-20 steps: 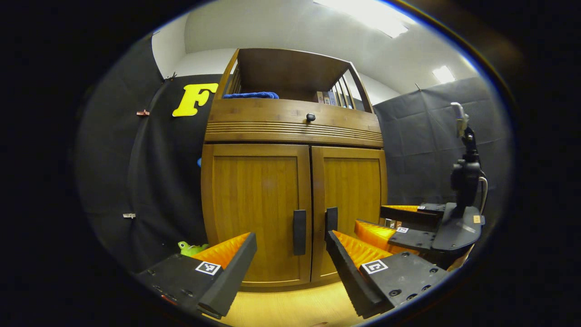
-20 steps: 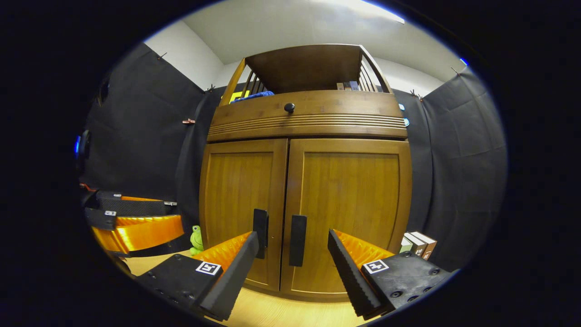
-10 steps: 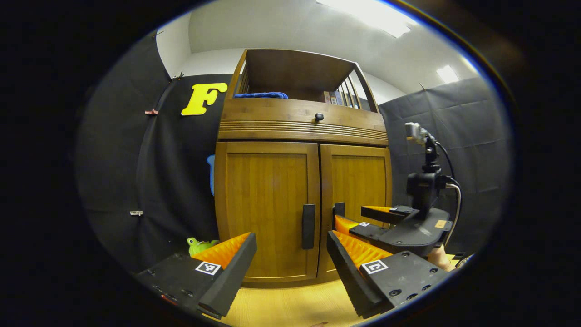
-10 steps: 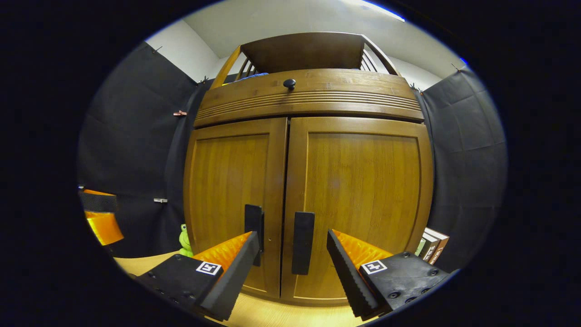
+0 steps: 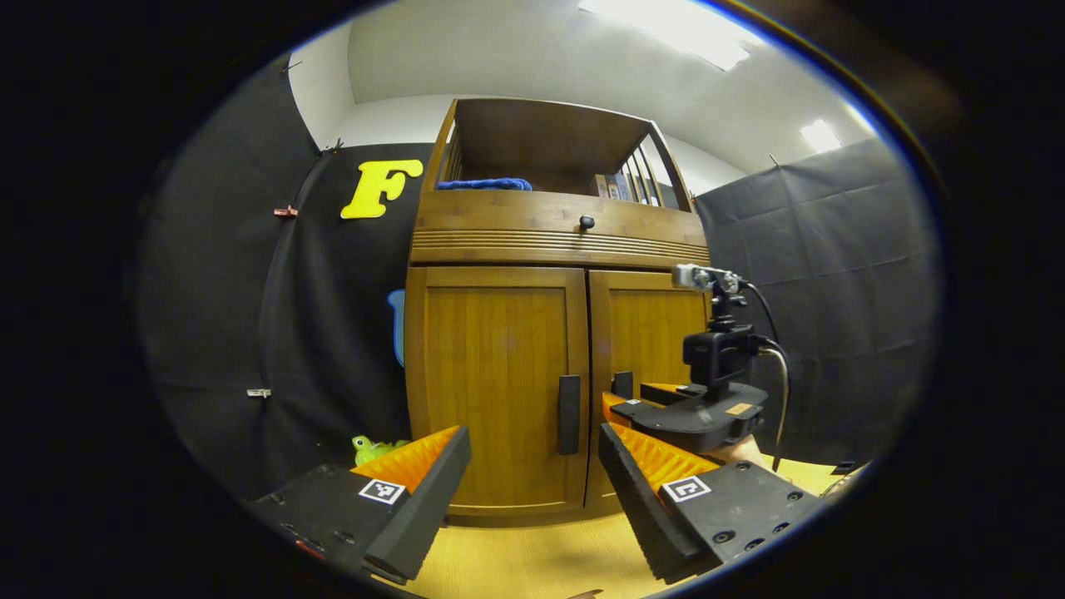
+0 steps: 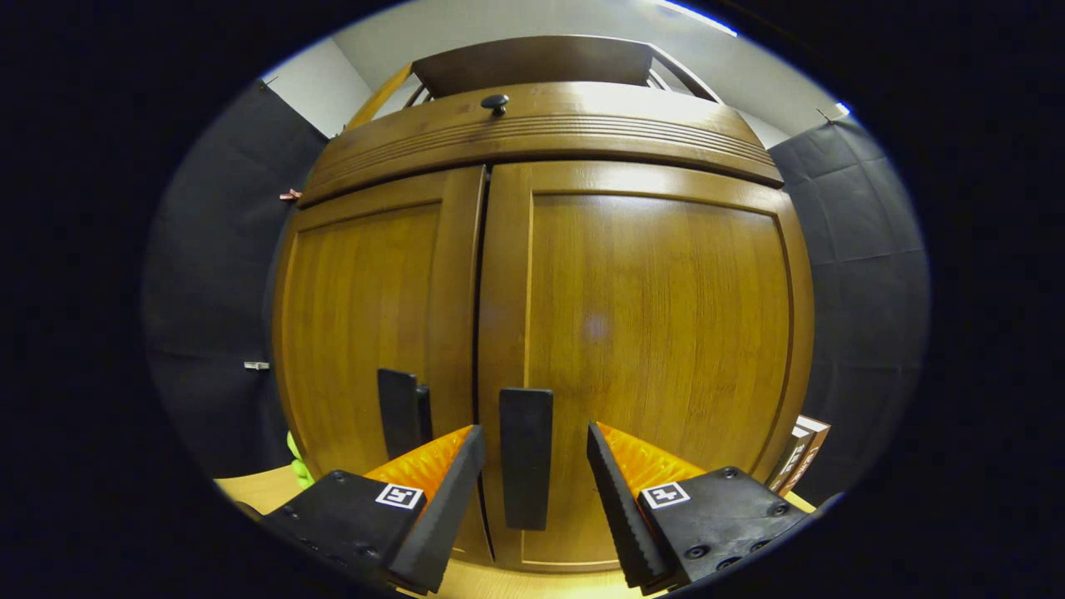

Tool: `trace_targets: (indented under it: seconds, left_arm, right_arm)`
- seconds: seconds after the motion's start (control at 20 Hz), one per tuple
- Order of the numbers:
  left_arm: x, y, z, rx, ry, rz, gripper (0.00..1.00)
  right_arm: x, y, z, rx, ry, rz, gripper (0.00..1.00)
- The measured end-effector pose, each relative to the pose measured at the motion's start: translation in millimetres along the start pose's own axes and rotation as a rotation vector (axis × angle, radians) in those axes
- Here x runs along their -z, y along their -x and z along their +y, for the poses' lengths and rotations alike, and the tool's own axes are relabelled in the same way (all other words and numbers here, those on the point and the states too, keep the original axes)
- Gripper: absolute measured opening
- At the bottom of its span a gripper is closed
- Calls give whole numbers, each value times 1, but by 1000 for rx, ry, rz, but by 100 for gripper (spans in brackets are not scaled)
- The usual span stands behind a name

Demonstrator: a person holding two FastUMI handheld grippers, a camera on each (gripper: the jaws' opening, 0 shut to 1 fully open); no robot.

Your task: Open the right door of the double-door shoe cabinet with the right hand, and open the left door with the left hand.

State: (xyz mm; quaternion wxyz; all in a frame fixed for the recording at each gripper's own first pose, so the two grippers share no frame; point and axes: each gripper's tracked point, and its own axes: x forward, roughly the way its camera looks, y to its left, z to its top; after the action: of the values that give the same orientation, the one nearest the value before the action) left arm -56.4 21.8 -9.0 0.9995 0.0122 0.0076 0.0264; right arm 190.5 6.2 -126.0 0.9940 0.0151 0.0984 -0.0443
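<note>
Booth floor (image 5: 532, 566): shut shoe cabinet (image 5: 499, 374).

The warm brown, vertically grained wooden shoe cabinet (image 6: 632, 316) has two matte black bar handles (image 6: 525, 467) and a small black round knob (image 5: 586, 221). A blue folded cloth (image 5: 484, 184) lies on its top shelf; a green frog toy (image 5: 372, 448) sits on the pale yellow wood-grain floor (image 5: 532, 557).

The light wooden floor (image 5: 532, 557) carries the shoe cabinet (image 5: 499, 333), a green toy frog (image 5: 372, 450) and some books (image 6: 800, 453).
</note>
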Motion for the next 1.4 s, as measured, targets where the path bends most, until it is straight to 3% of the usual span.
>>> trace_targets:
  seconds: [0.05, 0.15, 0.3, 0.4, 0.5, 0.6, 0.75, 0.85, 0.9, 1.1, 1.15, 1.2, 1.4]
  left_arm:
    - [-1, 2, 1, -5, -3, 1, 96]
    - [0, 7, 5, -27, -11, 4, 96]
    - [2, 8, 8, -51, -8, 15, 96]
    - [3, 9, 11, -64, -7, 18, 96]
    - [3, 10, 12, -71, -6, 19, 96]
    - [4, 10, 11, -73, -2, 20, 96]
    - [5, 12, 13, -84, 1, 22, 96]
    - [5, 13, 14, -90, 2, 23, 96]
    - [5, 14, 14, -92, 3, 24, 96]
    - [5, 15, 12, -84, 16, 20, 95]
    - [6, 14, 11, -77, 19, 25, 96]
    - [10, 15, 10, -72, 18, 32, 96]
    - [16, 10, -3, -40, 0, 51, 96]
  right_arm:
    - [5, -3, -3, 9, -9, 16, 80]
    - [8, -7, -2, 6, -20, 27, 61]
    - [5, -14, 6, -18, -29, 15, 63]
    - [6, -13, 4, 9, 3, 1, 38]
    - [7, -12, 2, 13, 25, -4, 34]
    - [8, -11, 3, 4, 29, 5, 22]
    - [8, -8, 4, -10, 42, 13, 27]
    - [8, -3, 5, -25, 32, 22, 22]
    - [8, 1, 5, -36, 28, 26, 27]
    - [7, 23, 5, -73, 31, 35, 27]
    - [6, 29, 5, -81, 31, 36, 22]
    - [6, 36, 4, -87, 30, 38, 27]
    - [2, 64, -2, -112, 31, 43, 22]
